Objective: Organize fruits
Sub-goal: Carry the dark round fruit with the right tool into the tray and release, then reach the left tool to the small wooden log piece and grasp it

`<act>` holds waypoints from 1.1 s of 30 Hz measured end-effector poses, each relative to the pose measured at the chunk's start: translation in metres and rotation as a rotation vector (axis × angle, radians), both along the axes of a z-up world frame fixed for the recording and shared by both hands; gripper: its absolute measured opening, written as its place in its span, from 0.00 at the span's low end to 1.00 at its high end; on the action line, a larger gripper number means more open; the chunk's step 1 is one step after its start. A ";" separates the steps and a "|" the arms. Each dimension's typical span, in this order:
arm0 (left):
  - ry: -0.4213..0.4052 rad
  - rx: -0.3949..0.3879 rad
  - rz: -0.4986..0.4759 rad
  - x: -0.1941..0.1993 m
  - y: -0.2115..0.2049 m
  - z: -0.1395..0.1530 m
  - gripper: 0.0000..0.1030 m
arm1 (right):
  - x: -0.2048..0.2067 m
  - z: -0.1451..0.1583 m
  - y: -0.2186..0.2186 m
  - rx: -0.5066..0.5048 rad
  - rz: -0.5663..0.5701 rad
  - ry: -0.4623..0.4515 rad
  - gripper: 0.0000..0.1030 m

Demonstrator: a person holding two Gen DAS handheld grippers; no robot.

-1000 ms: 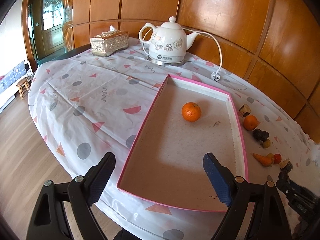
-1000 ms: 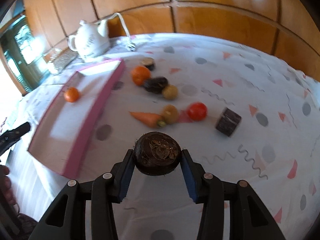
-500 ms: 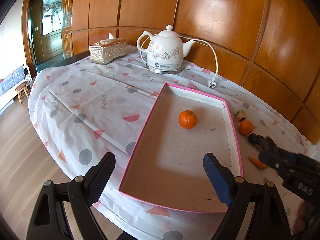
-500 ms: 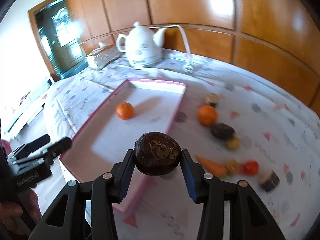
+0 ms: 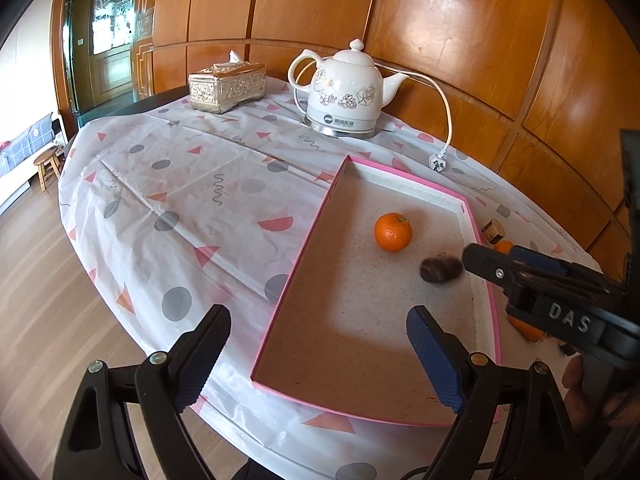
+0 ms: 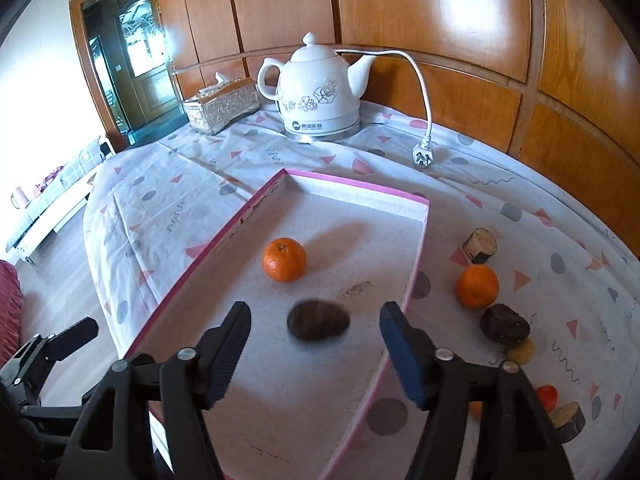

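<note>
A pink-rimmed tray (image 5: 316, 224) (image 6: 416, 256) lies on the table and holds an orange (image 5: 393, 231) (image 6: 284, 259). A dark brown round fruit (image 6: 318, 319) (image 5: 441, 269), blurred by motion, is in or just above the tray, in front of my right gripper (image 6: 315, 344), which is open over the tray. My left gripper (image 5: 318, 354) is open and empty at the tray's near edge. Right of the tray lie a second orange (image 6: 477, 286), a dark fruit (image 6: 505, 325), a small yellow fruit (image 6: 520, 352), a red one (image 6: 546, 396) and two cut wood-like pieces (image 6: 480, 246).
A white electric kettle (image 5: 344, 92) with a loose cord and plug (image 6: 422, 158) stands behind the tray. A silver tissue box (image 5: 226, 86) stands at the back left. The patterned tablecloth (image 5: 180, 200) hangs over the table's edge above a wooden floor. Wood panelling backs the table.
My right gripper carried the dark fruit from the table's right side over the tray, then opened and let it go. The fruit now drops or rolls in the tray. The left gripper stayed open.
</note>
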State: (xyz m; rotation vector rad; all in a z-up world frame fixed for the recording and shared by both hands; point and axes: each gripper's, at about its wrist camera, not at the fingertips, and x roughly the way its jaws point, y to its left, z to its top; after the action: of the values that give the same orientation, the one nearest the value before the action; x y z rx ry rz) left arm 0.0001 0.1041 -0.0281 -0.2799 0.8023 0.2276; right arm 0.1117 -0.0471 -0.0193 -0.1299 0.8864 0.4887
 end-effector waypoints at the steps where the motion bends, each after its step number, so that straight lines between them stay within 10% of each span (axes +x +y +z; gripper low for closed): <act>1: 0.002 -0.002 0.000 0.000 0.000 0.000 0.87 | -0.002 0.000 -0.002 -0.005 -0.007 -0.004 0.66; 18: 0.008 -0.007 -0.080 0.004 -0.015 0.001 0.87 | -0.065 -0.021 -0.154 -0.083 -0.422 -0.012 0.66; 33: 0.025 0.038 -0.421 0.044 -0.082 0.028 0.72 | -0.104 -0.052 -0.258 -0.135 -0.715 0.035 0.66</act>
State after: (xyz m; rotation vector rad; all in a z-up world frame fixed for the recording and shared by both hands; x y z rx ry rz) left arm 0.0445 0.0223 -0.0001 -0.0675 0.8616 -0.1491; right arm 0.0082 -0.3048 -0.0711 0.0765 0.9325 -0.2362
